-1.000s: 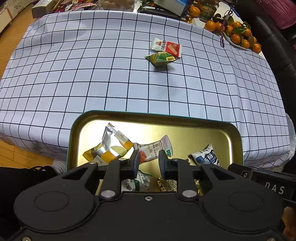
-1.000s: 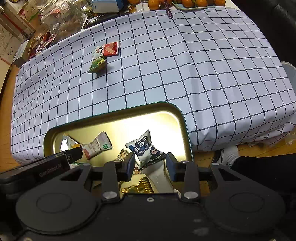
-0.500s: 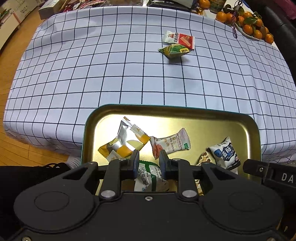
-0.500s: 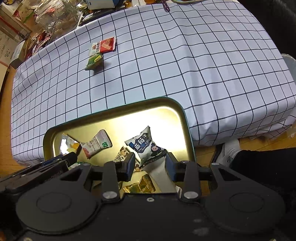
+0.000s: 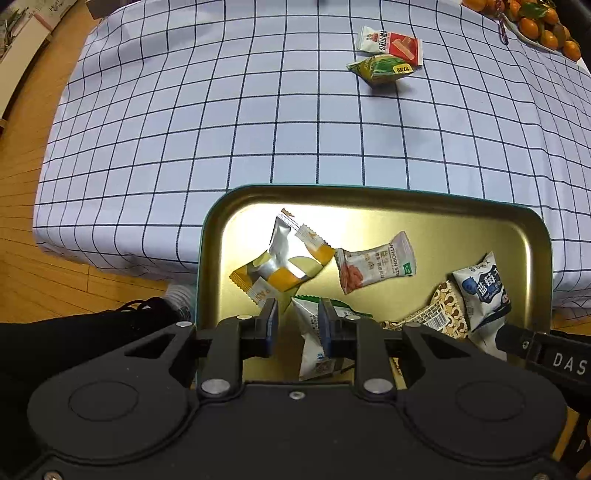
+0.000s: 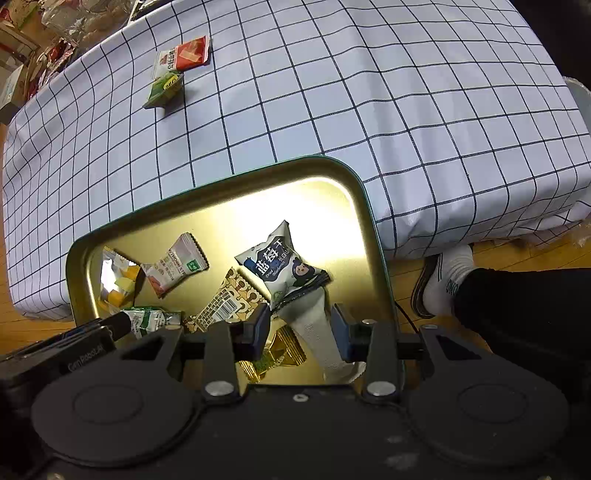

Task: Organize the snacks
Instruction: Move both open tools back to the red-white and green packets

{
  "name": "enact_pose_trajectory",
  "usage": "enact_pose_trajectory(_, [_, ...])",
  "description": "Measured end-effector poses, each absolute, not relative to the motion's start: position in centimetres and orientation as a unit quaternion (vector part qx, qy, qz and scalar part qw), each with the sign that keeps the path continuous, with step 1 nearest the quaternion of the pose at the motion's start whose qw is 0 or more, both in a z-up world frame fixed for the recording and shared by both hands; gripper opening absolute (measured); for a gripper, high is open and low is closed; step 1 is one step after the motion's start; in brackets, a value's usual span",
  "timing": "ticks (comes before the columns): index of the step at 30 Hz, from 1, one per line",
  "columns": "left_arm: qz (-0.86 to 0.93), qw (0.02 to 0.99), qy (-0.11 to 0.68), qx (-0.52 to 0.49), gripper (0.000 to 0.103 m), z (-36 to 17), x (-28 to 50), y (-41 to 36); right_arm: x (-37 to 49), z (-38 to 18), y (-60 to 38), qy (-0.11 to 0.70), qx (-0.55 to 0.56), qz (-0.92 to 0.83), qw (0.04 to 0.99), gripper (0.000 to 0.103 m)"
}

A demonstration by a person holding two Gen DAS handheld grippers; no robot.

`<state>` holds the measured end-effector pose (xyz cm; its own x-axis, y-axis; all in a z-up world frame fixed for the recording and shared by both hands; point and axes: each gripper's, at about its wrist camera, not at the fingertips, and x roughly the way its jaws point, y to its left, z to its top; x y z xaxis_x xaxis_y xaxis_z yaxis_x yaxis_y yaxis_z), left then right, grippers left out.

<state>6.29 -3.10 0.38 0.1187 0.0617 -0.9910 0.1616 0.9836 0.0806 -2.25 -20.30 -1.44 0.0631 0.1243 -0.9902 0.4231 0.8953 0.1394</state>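
Observation:
A gold tray with a green rim is held out past the table's near edge. It holds several snack packets: a yellow and silver one, a white hawthorn one, a blue and white one, a patterned one and a green and white one. My left gripper and right gripper are both open above the tray's near part. A red and white packet and a green packet lie on the checked tablecloth.
A bowl of oranges sits at the table's far right corner. Jars and boxes crowd the far left edge. Wooden floor lies left of the table. A foot in a white sock stands on the floor at right.
Both views have shifted: the tray sits further right in the left wrist view and higher in the right wrist view. The packets have slid a little inside the tray.

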Motion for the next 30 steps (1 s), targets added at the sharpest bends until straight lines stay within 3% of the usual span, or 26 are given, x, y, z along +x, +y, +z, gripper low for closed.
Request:
enact_pose_trajectory(19, [-0.042,0.771,0.632,0.069,0.034,5.1,16.9,-5.3,2.5,0.7,-22.2,0.679,0.235,-0.099,0.689,0.039])
enact_pose_trajectory(30, [-0.03,0.766,0.641,0.046,0.034,2.9,21.7,-4.6,8.2,1.7,-22.0,0.65,0.204,-0.102,0.725,0.039])
